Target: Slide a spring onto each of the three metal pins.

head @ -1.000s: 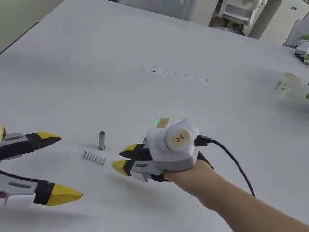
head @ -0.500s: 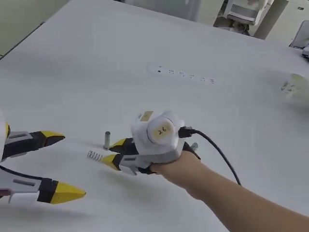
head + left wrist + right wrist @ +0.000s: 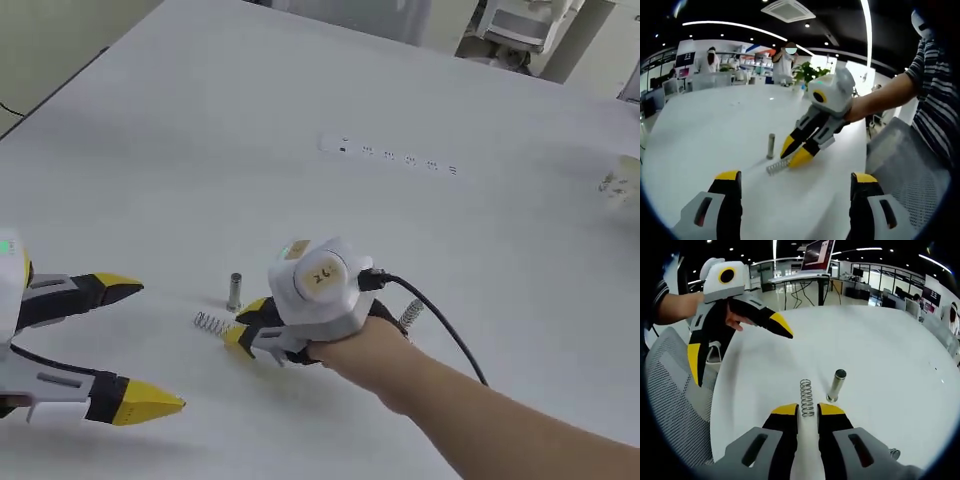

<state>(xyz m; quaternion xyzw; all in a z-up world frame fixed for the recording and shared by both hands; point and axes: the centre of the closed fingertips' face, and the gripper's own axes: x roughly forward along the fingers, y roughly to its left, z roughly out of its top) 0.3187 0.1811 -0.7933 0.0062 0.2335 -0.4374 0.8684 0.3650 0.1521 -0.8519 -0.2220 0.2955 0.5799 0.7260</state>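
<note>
Right hand-held gripper [image 3: 808, 411] forward along spring [image 3: 806, 394]

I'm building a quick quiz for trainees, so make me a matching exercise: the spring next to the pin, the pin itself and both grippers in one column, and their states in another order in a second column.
Things
1. spring
2. metal pin
3. left gripper
4. right gripper

States
A. stands upright on the table
B. jaws wide apart, nothing between them
C. lies flat on the table
D. jaws nearly together, one on either side of the spring's near end

Pairs: 1-C, 2-A, 3-B, 4-D
</note>
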